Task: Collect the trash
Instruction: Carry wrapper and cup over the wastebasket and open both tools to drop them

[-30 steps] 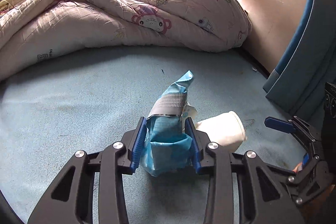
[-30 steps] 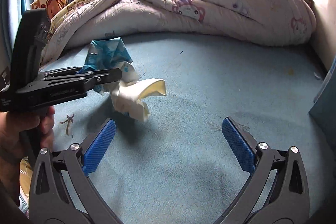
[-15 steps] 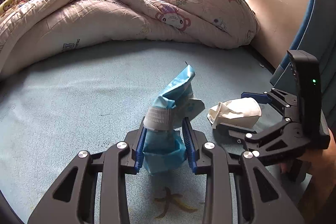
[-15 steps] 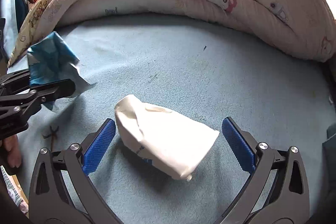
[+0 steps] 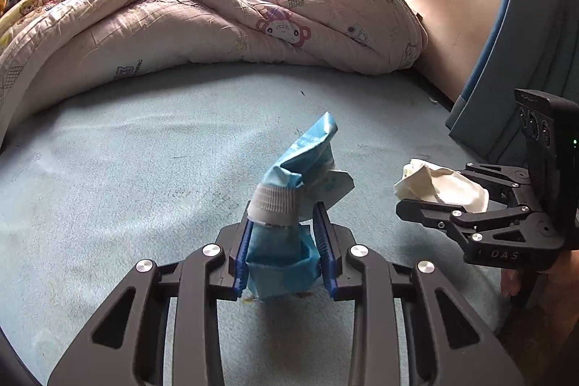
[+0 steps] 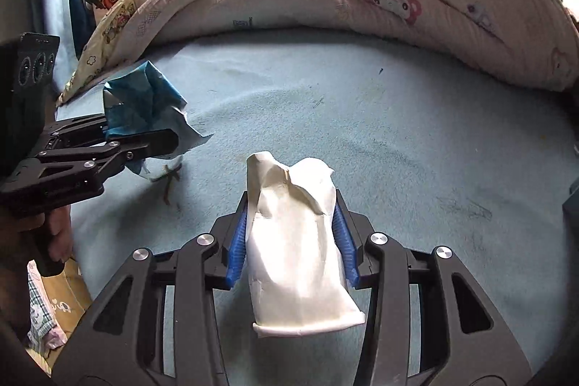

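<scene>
A crumpled blue plastic wrapper (image 5: 304,154) with a grey band stands between the fingers of my left gripper (image 5: 284,216), which is shut on it just above the blue bed sheet (image 5: 126,169). The right wrist view shows the same wrapper (image 6: 134,96) in the left gripper (image 6: 144,132) at the left. A crushed white paper cup (image 6: 296,259) sits between the blue pads of my right gripper (image 6: 292,205). Its jaws are closing, and the pads press into the cup's sides. In the left wrist view that cup (image 5: 445,183) and the right gripper (image 5: 430,194) are at the right.
A bunched cartoon-print quilt (image 5: 217,24) fills the far side of the bed. A blue padded panel (image 5: 524,60) and a wooden wall board (image 5: 452,24) stand at the right. A small brown scrap (image 6: 168,179) lies on the sheet below the wrapper. A patterned bag (image 6: 54,306) lies beside the bed at lower left.
The right gripper came over the white cup and its wide-open jaws closed onto it. The left gripper drew back along the sheet, still holding the blue wrapper.
</scene>
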Available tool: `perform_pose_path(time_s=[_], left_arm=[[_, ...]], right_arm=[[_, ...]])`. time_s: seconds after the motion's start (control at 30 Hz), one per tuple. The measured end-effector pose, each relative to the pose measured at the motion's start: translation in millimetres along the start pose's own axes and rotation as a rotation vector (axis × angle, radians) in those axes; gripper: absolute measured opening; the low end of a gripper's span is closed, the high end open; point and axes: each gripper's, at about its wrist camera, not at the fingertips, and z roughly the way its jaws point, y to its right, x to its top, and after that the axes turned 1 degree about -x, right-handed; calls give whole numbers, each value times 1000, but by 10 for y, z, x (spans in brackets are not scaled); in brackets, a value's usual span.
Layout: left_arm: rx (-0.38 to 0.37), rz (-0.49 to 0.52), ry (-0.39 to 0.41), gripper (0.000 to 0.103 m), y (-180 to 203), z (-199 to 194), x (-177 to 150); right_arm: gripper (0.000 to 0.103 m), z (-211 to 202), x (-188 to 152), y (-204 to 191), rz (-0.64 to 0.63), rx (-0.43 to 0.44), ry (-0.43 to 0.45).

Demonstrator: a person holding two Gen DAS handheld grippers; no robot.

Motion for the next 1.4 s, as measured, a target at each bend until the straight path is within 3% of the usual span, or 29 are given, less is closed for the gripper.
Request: perform_pose_path(time_s=[0.17, 0.43, 0.73, 0.9, 1.13, 1.4], left_arm=[[-18, 12, 1, 29, 199, -313, -312], [-20, 75, -8, 29, 645, -918, -961], [-20, 100, -40, 29, 961, -1307, -1903], [-25, 68, -112, 29, 994, -1143, -2507], [-66, 50, -264, 29, 1018, -585, -3300], [-96, 69, -380, 30, 1050, 132, -3756]], right_arm=[[40, -552, -372, -226, -24, -5, 49], [40, -1210, -1233, -672, -41, 42, 96], [40, -1363, -2307, -1005, -21, 83, 60], [40, -1219, -2801, -959, 25, 94, 7], [40, -842, -3382, -871, 64, 81, -75], [40, -313, -3740, -676, 103, 57, -131]])
